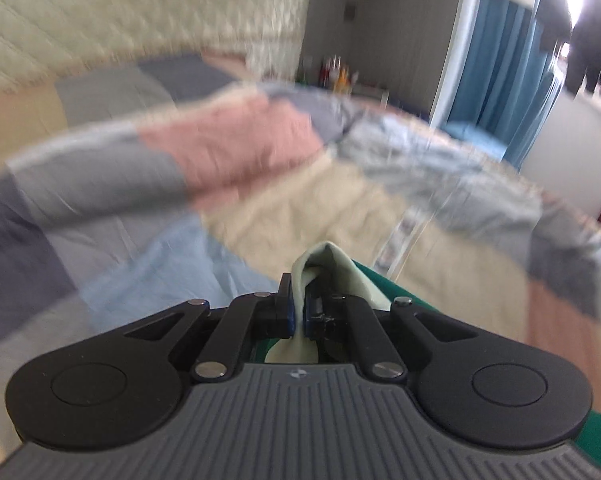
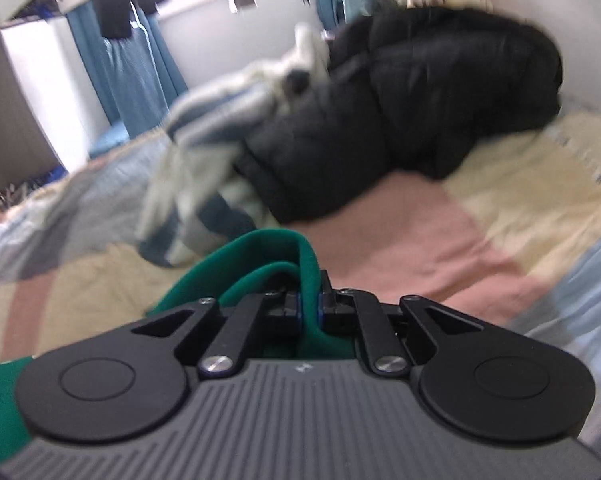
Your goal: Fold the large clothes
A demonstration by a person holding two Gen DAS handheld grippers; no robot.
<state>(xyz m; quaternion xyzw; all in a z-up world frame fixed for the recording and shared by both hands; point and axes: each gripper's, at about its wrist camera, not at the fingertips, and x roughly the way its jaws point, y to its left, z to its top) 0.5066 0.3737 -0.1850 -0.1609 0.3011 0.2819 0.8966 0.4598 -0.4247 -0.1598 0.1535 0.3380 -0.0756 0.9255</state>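
- Left wrist view: the left tongs (image 1: 298, 312) are closed almost fully on a pale cream fold of cloth (image 1: 332, 268), which is pinched between the blue pads (image 1: 289, 316).
- Green fabric is seen directly beside and below that cream fold, so the cream part is judged to be a trim or lining of the green garment (image 1: 384, 284); this cannot be confirmed.
- The garment is held above a patchwork quilt (image 1: 228, 148) spread over the bed. The background is heavily blurred.
- Right wrist view: the right tongs (image 2: 309, 312) are closed on a doubled edge of the green garment (image 2: 260, 256), with the fabric looped up and over the jaws.
- A black padded jacket (image 2: 420, 100) and a striped pile of clothes (image 2: 204, 140) are seen lying unfolded further up the bed, well apart from the tongs.
- Progress, as judged: the garment is gripped at two points and lifted, but no finished fold is visible. The task is taken to be at an early stage, with laying out, folding and the remaining clothes still to be done.
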